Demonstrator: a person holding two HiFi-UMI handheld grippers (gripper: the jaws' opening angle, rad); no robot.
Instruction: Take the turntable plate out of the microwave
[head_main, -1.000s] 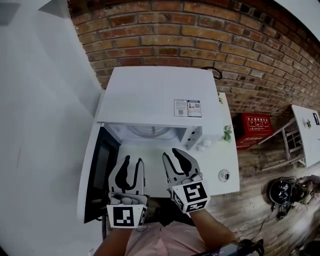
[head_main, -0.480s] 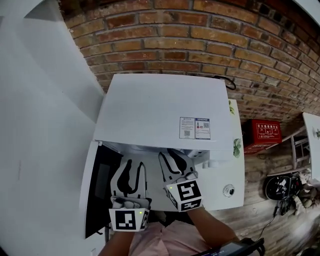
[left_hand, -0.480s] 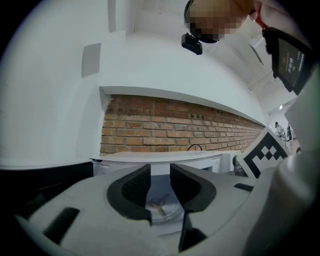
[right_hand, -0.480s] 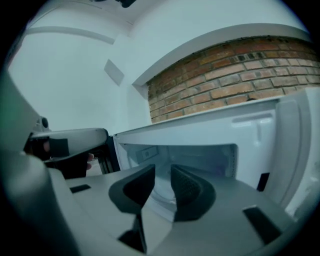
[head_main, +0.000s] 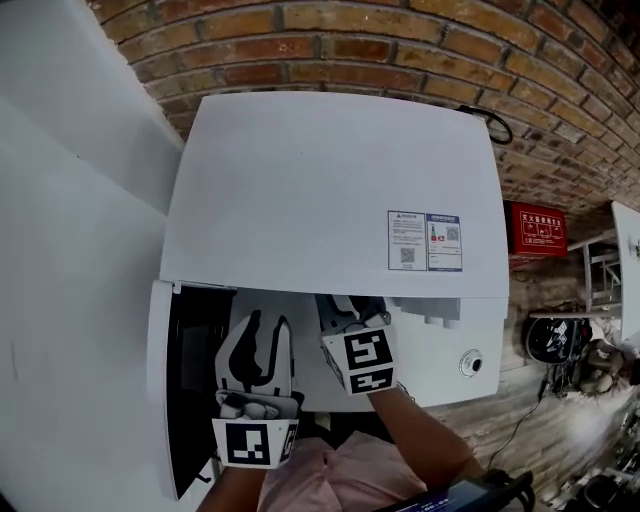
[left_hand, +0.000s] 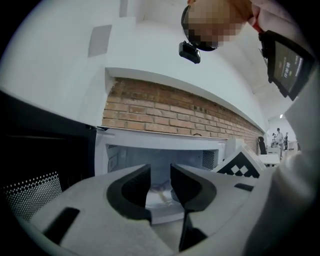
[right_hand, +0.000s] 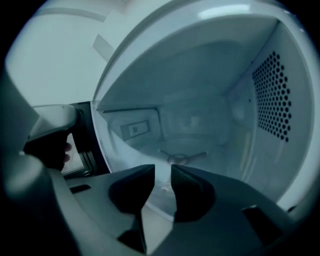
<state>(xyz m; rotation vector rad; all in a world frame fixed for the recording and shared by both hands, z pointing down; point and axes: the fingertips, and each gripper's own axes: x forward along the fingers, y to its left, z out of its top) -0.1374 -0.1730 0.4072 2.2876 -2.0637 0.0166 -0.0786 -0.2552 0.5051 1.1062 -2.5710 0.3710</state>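
Now the left hand-held gripper is hovering just outside the white box-shaped microwave; its jaws, just opening wider, are standing released with nothing between them. The right hand-held gripper is reaching into the cavity, its jaws just narrowing yet apart and empty. Ahead of both, slightly below, the clear round glass turntable plate is lying on the cavity floor.

A red brick wall rises beside a white wall.
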